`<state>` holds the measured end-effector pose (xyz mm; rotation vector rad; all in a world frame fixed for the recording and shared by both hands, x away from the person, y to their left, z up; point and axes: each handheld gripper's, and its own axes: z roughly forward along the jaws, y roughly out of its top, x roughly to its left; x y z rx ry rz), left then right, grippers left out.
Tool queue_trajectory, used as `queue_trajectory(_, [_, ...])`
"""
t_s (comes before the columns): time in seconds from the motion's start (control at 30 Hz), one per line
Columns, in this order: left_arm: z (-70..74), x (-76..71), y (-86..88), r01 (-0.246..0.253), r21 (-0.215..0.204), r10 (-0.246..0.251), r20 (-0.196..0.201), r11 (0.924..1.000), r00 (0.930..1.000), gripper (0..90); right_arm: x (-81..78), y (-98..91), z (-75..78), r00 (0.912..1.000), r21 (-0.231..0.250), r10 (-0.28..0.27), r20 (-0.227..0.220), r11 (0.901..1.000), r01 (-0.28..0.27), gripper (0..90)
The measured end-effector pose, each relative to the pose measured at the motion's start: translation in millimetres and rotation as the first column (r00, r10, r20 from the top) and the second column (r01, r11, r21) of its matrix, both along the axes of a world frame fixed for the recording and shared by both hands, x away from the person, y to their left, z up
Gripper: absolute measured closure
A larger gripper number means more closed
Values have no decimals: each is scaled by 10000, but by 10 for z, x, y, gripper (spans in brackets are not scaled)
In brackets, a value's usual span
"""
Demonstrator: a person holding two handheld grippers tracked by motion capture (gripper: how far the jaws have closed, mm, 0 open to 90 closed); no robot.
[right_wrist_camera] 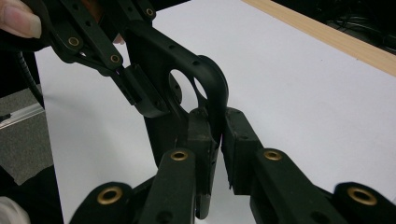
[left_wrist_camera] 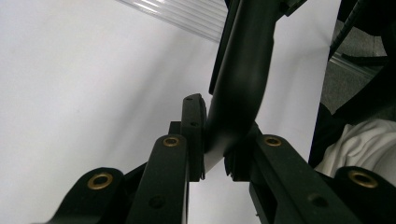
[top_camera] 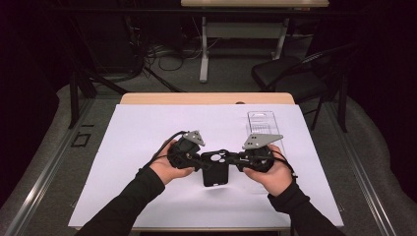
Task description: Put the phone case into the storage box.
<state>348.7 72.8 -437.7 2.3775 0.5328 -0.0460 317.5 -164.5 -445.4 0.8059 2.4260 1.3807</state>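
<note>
Right claw (right_wrist_camera: 219,135) clamped on black phone case (right_wrist_camera: 177,88), left claw (left_wrist_camera: 219,140) grips opp. edge, clear tray (top_camera: 261,123) behind.

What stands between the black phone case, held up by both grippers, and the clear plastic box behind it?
Nothing visible does. The black phone case hangs between the left gripper and the right gripper, both clamped on its edges. Only bare white sheet lies before the clear plastic box.
</note>
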Motion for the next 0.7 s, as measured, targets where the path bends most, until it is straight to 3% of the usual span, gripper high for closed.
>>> queue_trajectory(0.7, [-10,24,22,-249,-460,236,-285,9986,9993,736,-22,10,-5,9992,155,-391,127,9991,389,836])
